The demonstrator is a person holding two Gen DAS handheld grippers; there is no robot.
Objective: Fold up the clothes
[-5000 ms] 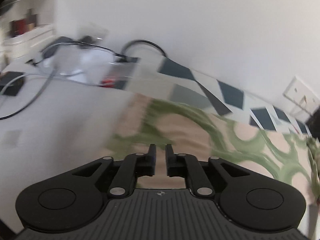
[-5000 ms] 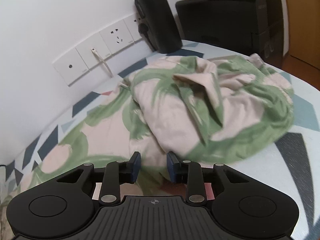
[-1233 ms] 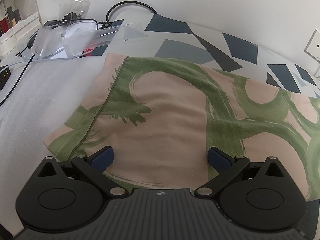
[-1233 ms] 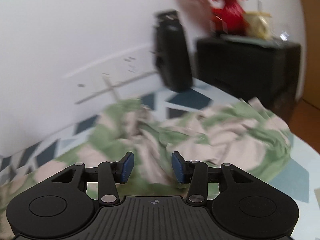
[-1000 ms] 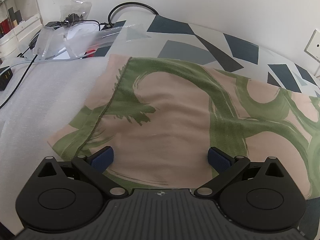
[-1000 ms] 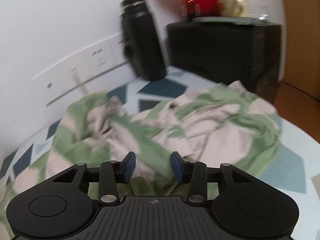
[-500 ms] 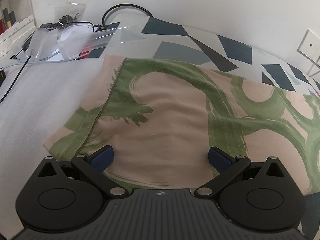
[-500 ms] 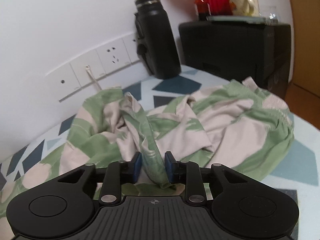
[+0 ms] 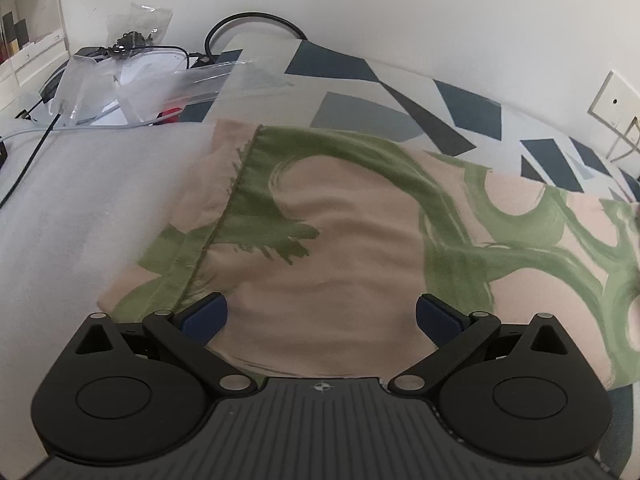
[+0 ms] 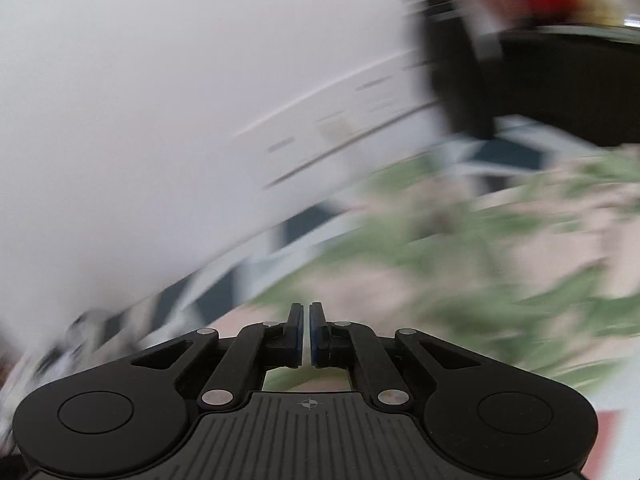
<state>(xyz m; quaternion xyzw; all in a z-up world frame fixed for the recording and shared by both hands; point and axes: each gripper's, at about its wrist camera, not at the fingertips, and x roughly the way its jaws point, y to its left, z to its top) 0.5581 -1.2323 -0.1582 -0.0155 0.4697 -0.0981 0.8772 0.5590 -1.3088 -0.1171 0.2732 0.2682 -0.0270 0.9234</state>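
The left gripper is held low over the garment, and its jaws are spread wide, with nothing between them. The two blue pads are seen at either side of a flat part of the cloth. The garment is pink-beige with broad green brush marks and is laid flat on the table, reaching away to the right edge of the view. A stitched hem is seen running along its left side. The left part of the table is covered by a white foam sheet, and the far part by a tablecloth with dark blue and grey shapes. At the far left, clear plastic packaging and a black cable are placed near the wall. A wall socket is seen at the far right.

The right wrist view is strongly blurred. The right gripper is pressed nearly closed, only a thin slit being left between its pads. Whether cloth is caught in it cannot be told. Beyond it the crumpled part of the garment is visible as green and beige streaks, and a black bottle is made out by the far wall.
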